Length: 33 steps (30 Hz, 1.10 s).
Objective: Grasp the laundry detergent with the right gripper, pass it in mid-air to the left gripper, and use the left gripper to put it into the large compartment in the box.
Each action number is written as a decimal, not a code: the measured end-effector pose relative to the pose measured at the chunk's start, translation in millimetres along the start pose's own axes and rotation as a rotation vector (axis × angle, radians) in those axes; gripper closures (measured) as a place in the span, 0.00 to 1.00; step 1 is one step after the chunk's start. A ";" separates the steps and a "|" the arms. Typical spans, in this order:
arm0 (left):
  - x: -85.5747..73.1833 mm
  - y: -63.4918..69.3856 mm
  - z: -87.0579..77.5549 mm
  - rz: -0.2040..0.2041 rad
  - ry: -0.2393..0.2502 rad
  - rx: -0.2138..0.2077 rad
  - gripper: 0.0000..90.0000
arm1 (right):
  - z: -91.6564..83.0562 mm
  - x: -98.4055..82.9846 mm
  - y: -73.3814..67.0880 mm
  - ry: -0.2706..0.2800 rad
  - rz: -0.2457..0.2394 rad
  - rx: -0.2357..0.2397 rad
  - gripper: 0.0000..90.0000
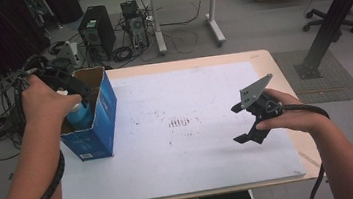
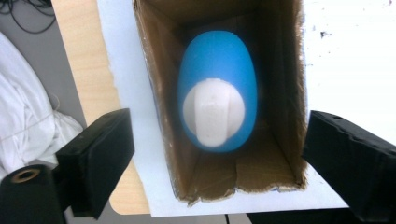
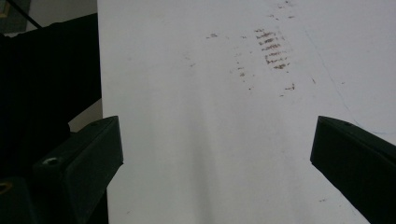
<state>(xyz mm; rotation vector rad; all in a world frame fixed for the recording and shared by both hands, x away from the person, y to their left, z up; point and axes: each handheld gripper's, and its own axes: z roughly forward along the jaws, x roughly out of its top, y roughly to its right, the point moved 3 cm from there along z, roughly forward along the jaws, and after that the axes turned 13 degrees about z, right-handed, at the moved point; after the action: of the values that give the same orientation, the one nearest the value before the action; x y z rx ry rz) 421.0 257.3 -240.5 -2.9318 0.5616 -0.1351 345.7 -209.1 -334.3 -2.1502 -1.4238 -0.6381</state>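
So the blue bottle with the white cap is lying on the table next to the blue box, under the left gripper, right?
Not quite. The blue bottle with the white cap stands inside the open blue box, not beside it on the table. The left gripper view looks straight down into the box at it; the left gripper is above, jaws apart.

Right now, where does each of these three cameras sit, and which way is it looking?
High view: above the person's side, looking forward and down on the table; both forearms, left gripper and right gripper show.
Left gripper view: on the left gripper, looking down into the blue carton at a blue bottle; open jaws show.
Right gripper view: on the right gripper, facing the stained tabletop; open jaws show.
Shared: high and left gripper views show carton and bottle.
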 end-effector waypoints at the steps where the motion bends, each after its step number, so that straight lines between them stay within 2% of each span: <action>1: 0.2 1.0 -2.7 0.008 0.006 0.000 0.08 | -0.5 0.1 -0.2 0.000 0.001 0.000 0.03; 8: 3.3 10.2 -18.5 0.053 0.022 -0.007 0.05 | -3.6 2.2 -1.2 -0.001 -0.006 -0.004 0.03; 12: 6.5 18.3 -27.5 0.092 0.031 -0.012 0.00 | -5.5 4.2 -1.3 -0.001 -0.007 -0.009 0.03; 15: 9.2 26.4 -35.5 0.134 0.039 -0.018 0.00 | -7.5 6.3 -1.5 -0.002 -0.011 -0.009 0.03; 19: 14.7 40.5 -45.1 0.211 0.049 -0.039 0.00 | -10.0 8.6 -0.2 -0.007 -0.015 -0.009 0.03; 25: 25.8 66.1 -61.3 0.350 0.072 -0.056 0.00 | -16.0 13.5 3.1 -0.017 -0.020 -0.022 0.03; 26: 27.1 69.0 -63.0 0.362 0.078 -0.061 0.00 | -17.8 15.2 3.4 -0.023 -0.024 -0.025 0.03; 29: 32.0 80.0 -69.4 0.421 0.099 -0.047 0.00 | -22.1 19.5 4.3 -0.040 -0.035 -0.034 0.03; 33: 34.7 93.0 -73.1 0.497 0.099 -0.081 0.00 | -28.5 25.8 5.0 -0.075 -0.057 -0.040 0.03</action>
<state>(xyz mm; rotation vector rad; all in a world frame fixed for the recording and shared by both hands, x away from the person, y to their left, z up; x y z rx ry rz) 411.1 149.2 -182.0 -2.7657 1.3120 -0.1998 356.0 -210.3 -297.0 -2.1922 -1.5292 -0.6176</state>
